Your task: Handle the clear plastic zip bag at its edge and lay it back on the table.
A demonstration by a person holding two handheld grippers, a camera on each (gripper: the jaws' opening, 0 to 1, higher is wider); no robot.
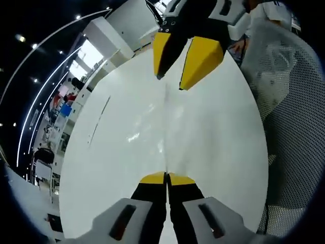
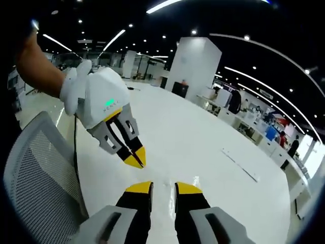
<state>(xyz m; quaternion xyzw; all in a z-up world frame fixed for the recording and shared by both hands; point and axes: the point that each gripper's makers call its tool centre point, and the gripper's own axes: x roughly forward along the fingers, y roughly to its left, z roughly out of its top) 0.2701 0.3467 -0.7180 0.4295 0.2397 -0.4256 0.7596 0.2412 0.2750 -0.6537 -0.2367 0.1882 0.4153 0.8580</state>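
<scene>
Left hand-held gripper (image 1: 166, 178) jaws pressed together, seemingly pinching the near edge of the clear zip bag (image 1: 152, 119) lying faint on the white worktop (image 1: 218, 152), right hand-held gripper (image 2: 163, 187) jaws apart beyond it, mesh chair (image 2: 40, 162) beside.

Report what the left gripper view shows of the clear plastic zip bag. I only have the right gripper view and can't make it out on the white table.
Observer: In the left gripper view, faint glints and a pale crease of the clear plastic zip bag show on the white table, just ahead of the left gripper.
Operator: Check whether that gripper has the edge.
Observer: Its yellow tips meet with no gap and the crease runs towards them. I cannot tell whether film is pinched.
Operator: Describe my right gripper from there.
Observer: The right gripper hangs at the bag's far side, jaws apart.
</scene>
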